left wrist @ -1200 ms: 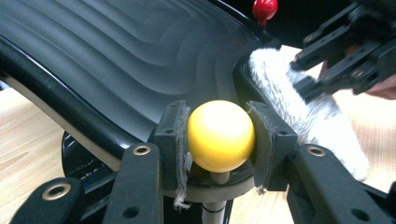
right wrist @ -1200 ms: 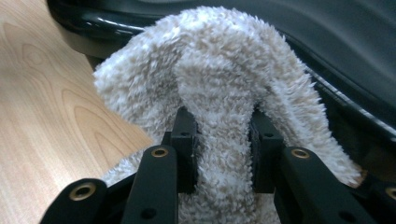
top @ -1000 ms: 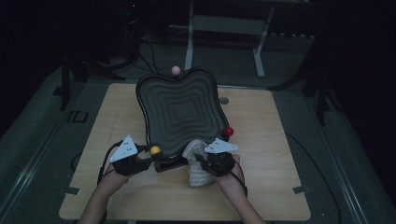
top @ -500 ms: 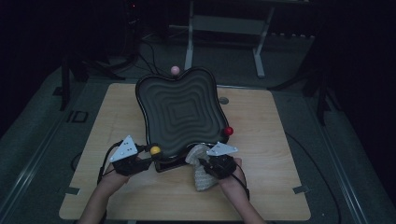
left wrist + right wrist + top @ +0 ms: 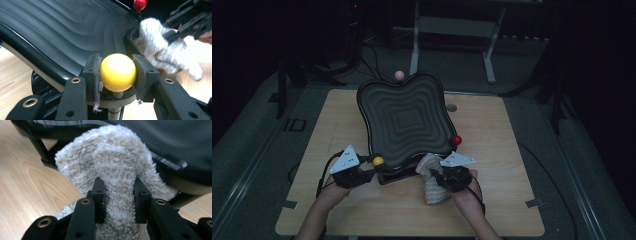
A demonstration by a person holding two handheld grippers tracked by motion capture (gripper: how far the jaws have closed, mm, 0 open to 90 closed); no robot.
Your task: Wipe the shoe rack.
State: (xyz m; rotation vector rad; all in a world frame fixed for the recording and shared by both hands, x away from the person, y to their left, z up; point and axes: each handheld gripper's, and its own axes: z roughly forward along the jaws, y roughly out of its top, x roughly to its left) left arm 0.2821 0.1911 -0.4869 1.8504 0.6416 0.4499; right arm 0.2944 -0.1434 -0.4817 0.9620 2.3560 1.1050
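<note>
A black wavy-edged tray (image 5: 404, 120) with stepped ridges stands tilted on a stand in the middle of the wooden table (image 5: 502, 200). Coloured knobs stick out at its corners: yellow (image 5: 378, 161), red (image 5: 456, 140) and pink (image 5: 399, 75). My left gripper (image 5: 371, 172) is shut on the yellow knob (image 5: 118, 72), its pads pressing both sides. My right gripper (image 5: 432, 172) is shut on a fluffy white cloth (image 5: 117, 170), which is pushed against the tray's near rim (image 5: 175, 167). The cloth (image 5: 432, 182) hangs down to the table. The left gripper view also has the cloth (image 5: 162, 50) and the red knob (image 5: 139, 4).
The table's far edge lies just behind the tray. A small dark round mark (image 5: 451, 107) sits on the tabletop right of the tray. Metal stand legs (image 5: 414, 45) and cables lie on the dark floor beyond.
The right gripper and its cloth have shifted slightly along the tray's near rim. The left gripper has stayed on the yellow knob.
</note>
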